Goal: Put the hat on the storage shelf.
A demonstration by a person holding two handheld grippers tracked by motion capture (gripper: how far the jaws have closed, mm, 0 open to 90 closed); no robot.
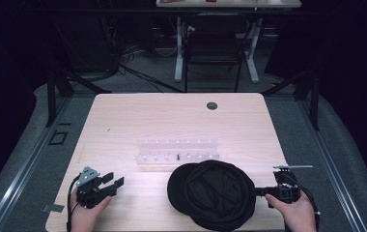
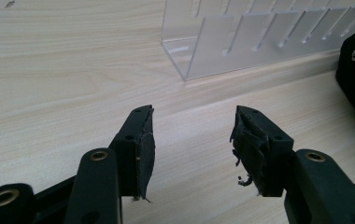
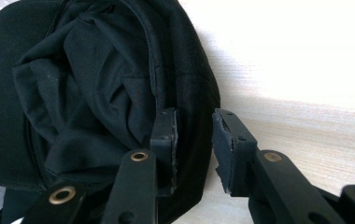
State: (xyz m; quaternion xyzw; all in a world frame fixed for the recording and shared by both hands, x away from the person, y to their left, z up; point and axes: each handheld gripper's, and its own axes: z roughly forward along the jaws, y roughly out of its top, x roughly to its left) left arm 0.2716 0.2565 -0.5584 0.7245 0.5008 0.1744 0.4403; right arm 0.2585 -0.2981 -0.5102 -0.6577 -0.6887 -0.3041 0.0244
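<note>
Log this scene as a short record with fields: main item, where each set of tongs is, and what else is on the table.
main item: black cap, upside down, near table edge
right tongs: jaws astride the cap's rim, small gap on the outer side
left tongs: open, nothing between them, over bare table
other: clear slotted rack behind the cap

Matt black woven cloth cap with creased lining, pale wood-grain table of smooth satin finish, clear glossy plastic rack, matt black plastic left gripper and right gripper, frayed rubbery pads, brass-coloured rivets.
</note>
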